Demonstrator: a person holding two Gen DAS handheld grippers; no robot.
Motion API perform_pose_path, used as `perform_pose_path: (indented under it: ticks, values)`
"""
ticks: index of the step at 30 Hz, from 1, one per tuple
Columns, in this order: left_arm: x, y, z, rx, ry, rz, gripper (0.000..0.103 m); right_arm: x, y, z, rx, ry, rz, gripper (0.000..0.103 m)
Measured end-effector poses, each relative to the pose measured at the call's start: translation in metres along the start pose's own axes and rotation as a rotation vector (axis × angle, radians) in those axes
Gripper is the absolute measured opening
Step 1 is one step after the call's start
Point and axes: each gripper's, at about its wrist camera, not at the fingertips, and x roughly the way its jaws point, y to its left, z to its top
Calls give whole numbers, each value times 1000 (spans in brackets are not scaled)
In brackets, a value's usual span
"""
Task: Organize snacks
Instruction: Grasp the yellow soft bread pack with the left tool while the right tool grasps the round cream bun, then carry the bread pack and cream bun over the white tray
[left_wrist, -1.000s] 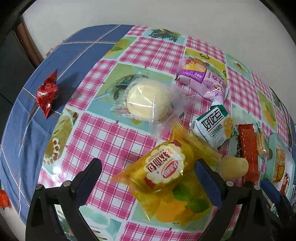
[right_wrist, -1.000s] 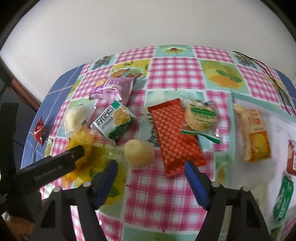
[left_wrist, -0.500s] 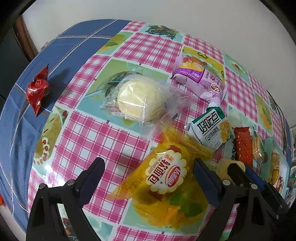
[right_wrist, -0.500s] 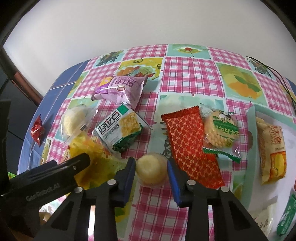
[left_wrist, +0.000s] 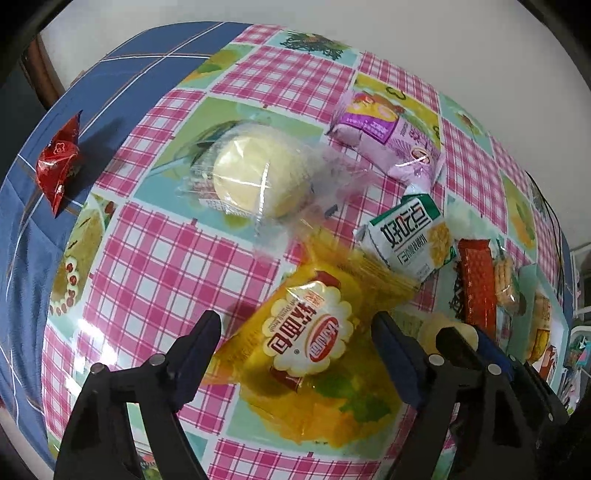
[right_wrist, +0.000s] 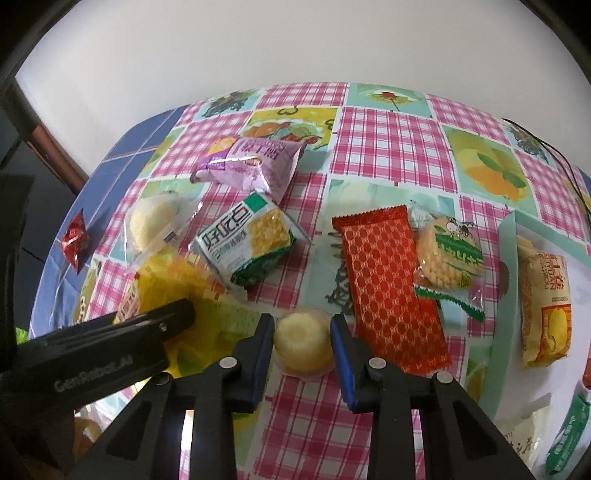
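Note:
My right gripper (right_wrist: 302, 345) is shut on a small round yellow cake (right_wrist: 303, 345), its blue pads touching both sides. The cake also shows in the left wrist view (left_wrist: 443, 330), behind my left gripper's right finger. My left gripper (left_wrist: 295, 345) is open, its fingers astride a yellow bread packet (left_wrist: 308, 341) that lies on the checked tablecloth. The same packet shows at the left of the right wrist view (right_wrist: 162, 284), partly hidden by the left gripper's black body.
On the cloth lie a clear-wrapped round bun (left_wrist: 258, 181), a purple packet (right_wrist: 251, 166), a green-white cracker packet (right_wrist: 247, 243), a red wafer packet (right_wrist: 388, 288), a round cracker (right_wrist: 448, 254) and a red candy (left_wrist: 59, 162). A white tray (right_wrist: 506, 295) at right holds several snacks.
My right gripper moved forward and closed its fingers on the small yellow cake. My left gripper moved in over the yellow bread packet and stays open.

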Motion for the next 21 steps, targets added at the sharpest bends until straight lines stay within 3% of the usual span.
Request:
perform_pose_path:
  ticks: [1,3,7,11,21]
  values:
    - [1,-1,0,3,2,-4,83,0,1,-1,-7,2,-6,34]
    - [2,-4,1,11,7,-10,72,0,2,-5,-18,9,-17,34]
    - [5,-7,-1,24,15,-15,68,-2,5,-10,-32,20,-31,34]
    - [4,-14,-5,42,18,-17,49,-3,5,-11,-29,28,-38,33]
    - [-7,-33,-20,59,10,-44,45,-17,-6,-18,31,38,-26,33]
